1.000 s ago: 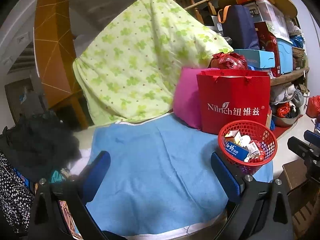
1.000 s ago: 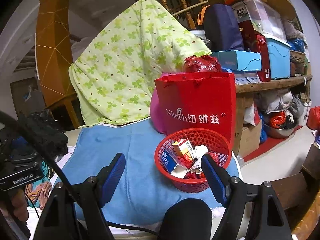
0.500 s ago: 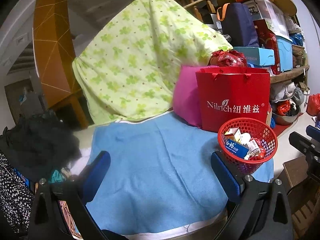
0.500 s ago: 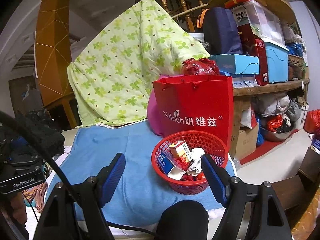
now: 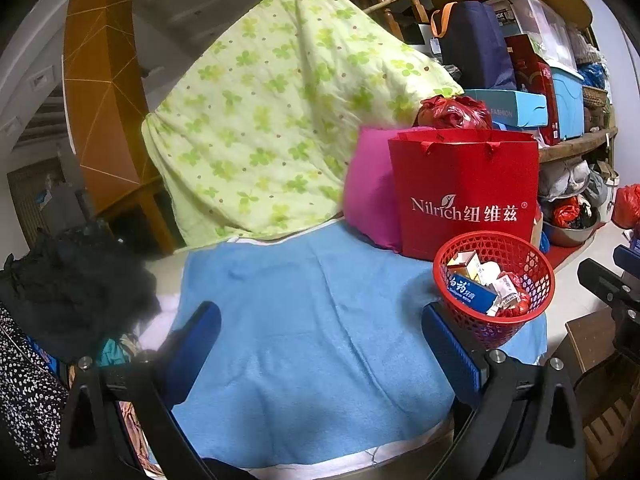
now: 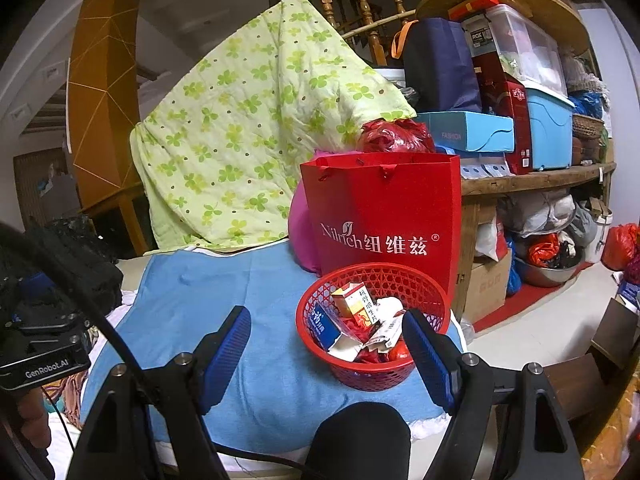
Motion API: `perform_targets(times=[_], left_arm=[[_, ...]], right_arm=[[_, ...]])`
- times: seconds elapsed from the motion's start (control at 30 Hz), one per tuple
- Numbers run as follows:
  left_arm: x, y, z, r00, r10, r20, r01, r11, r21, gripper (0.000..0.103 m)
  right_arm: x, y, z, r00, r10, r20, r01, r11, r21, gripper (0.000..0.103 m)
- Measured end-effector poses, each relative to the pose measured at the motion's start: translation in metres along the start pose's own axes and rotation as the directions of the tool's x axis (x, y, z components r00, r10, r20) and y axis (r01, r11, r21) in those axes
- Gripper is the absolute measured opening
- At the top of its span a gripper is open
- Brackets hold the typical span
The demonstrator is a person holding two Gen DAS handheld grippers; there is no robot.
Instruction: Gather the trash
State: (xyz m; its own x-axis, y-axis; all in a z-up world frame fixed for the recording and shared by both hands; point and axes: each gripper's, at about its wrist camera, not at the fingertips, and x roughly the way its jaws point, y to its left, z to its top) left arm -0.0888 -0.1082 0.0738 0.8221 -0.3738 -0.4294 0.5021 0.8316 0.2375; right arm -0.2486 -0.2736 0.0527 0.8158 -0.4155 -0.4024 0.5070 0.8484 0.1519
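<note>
Red basket [image 6: 374, 322] sits on the blue towel [image 5: 312, 320] near the worktop's right edge, just in front of the red paper bag [image 6: 384, 216]. Inside it: small cartons [image 6: 354, 306], crumpled paper and red wrappers, piled loosely below the rim. No loose trash shows on the towel.

Right tongs [image 6: 326, 346] gape wide, empty, low over the near edge; the right pad stands in front of the basket's right side, contact unclear. Left tongs [image 5: 320, 344] also gape wide, holding nothing, over bare towel left of the basket.

Handling, as a guess: the basket is thin latticed plastic, light, springy, prone to tip. Best hold is the rim, pinched across the wall on the near side. The contents are light and may spill if it tilts. The towel may drag along.
</note>
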Motion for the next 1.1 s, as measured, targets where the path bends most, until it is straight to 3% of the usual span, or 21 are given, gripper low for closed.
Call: perform_targets(times=[0.9, 1.1], left_arm=[[0.009, -0.002, -0.004, 0.999, -0.035, -0.006, 0.035, 0.999, 0.008, 0.100], [0.028, 0.026, -0.002, 0.998, -0.060, -0.002, 0.060, 0.997, -0.047, 0.100]], right_arm=[[0.012, -0.008, 0.004, 1.000, -0.017, -0.017, 0.017, 1.000, -0.002, 0.081], [0.025, 0.010, 0.011, 1.000, 0.004, -0.012, -0.005, 0.999, -0.039, 0.081]])
